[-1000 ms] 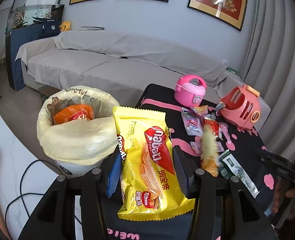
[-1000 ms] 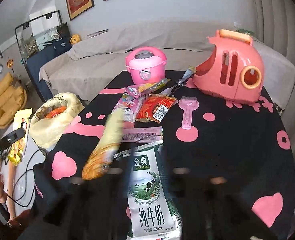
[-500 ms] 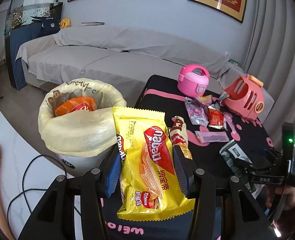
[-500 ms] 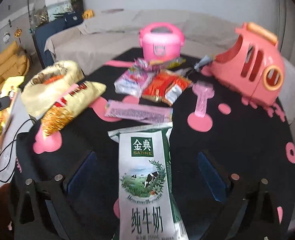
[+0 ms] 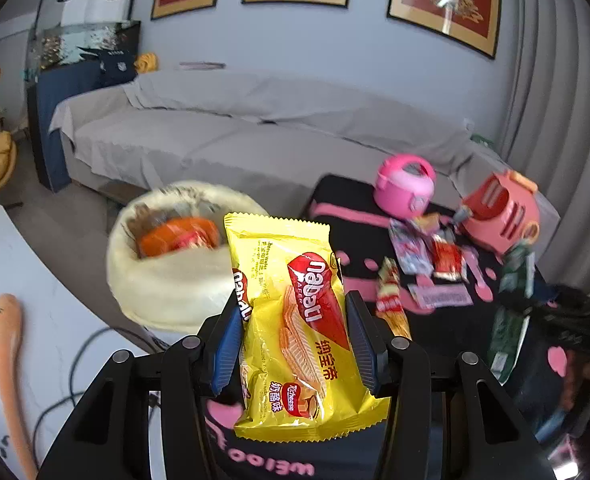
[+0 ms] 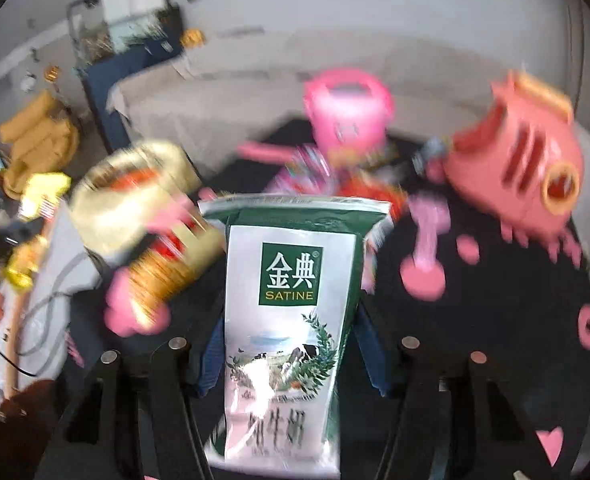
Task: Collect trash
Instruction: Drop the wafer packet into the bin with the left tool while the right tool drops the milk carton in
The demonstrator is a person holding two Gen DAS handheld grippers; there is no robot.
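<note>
My left gripper is shut on a yellow Nabati wafer packet, held upright just right of the trash bin lined with a pale yellow bag. An orange wrapper lies inside the bin. In the right wrist view a green-and-white milk carton stands between the blue pads of my right gripper. Its jaws are closing and both pads touch the carton's sides. The same carton shows at the right edge of the left wrist view, raised off the table.
On the black table with pink hearts stand a pink toy rice cooker and a salmon toy toaster. Several wrappers and a long snack bag lie there. A grey sofa runs behind. Cables trail on the floor at left.
The right gripper's jaws went from wide apart around the lying milk carton to tight against it, and the carton came up with them. The left gripper kept its packet.
</note>
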